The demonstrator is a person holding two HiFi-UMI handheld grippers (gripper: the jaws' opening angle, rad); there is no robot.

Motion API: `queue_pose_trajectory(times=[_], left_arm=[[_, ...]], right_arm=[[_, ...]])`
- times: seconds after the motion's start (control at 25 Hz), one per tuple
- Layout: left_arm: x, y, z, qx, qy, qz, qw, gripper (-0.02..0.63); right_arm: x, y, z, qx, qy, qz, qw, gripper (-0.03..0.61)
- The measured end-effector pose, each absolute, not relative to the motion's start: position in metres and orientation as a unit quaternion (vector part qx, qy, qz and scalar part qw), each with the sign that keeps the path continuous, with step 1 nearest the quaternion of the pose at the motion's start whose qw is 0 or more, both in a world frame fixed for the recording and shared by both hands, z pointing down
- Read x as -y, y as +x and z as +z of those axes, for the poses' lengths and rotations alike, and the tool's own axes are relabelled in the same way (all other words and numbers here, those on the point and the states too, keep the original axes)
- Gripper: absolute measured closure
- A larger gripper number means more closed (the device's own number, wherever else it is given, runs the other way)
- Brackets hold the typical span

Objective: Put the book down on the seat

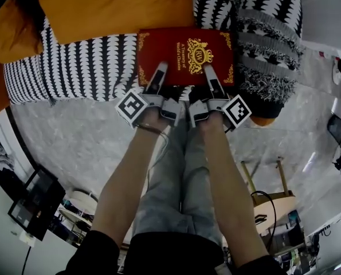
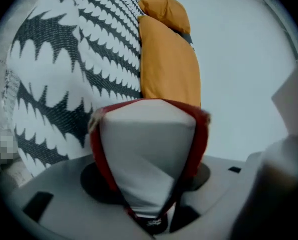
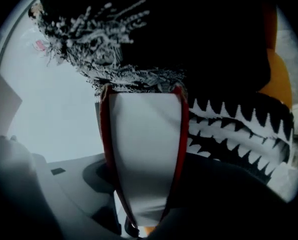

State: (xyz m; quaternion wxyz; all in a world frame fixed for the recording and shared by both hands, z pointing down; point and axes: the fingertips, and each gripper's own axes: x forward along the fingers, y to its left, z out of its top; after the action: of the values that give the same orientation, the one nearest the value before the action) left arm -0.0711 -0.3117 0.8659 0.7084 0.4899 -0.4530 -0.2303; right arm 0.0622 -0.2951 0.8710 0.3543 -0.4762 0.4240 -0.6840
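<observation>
Two holds: left hand-held gripper [image 1: 158, 73] and right hand-held gripper [image 1: 210, 74] pinch the book [image 1: 184, 50] at six o'clock. We judge this keeps it level over the seat [image 1: 78, 67].

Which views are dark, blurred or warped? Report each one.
Head view: evenly lit, sharp on the red hardcover book, fisheye bending at the rim. Left gripper view: bright, the book's white page edge soft, too close. Right gripper view: upper part nearly black, page edge blurred, heavy dark vignette.
</observation>
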Motion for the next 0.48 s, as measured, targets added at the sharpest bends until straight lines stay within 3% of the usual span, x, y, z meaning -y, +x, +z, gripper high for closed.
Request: queue_pose_trajectory(times=[0.12,0.2,0.48], left_arm=[[0.293,-0.071,0.873,0.438,0.475,-0.228,0.728,0.36],[0.283,-0.08,0.873,0.441,0.466,-0.235,0.73,0.35],[0.25,-0.092,0.877,0.444,0.415,-0.27,0.747,0.301]], right_arm=[[0.287,0.071,0.866,-0.431,-0.471,-0.666,0.386,0.253],[0.279,0.068,0.862,-0.439,-0.469,-0.668,0.375,0.235],[0.244,0.061,0.862,-0.419,-0.477,-0.682,0.363,0.235]])
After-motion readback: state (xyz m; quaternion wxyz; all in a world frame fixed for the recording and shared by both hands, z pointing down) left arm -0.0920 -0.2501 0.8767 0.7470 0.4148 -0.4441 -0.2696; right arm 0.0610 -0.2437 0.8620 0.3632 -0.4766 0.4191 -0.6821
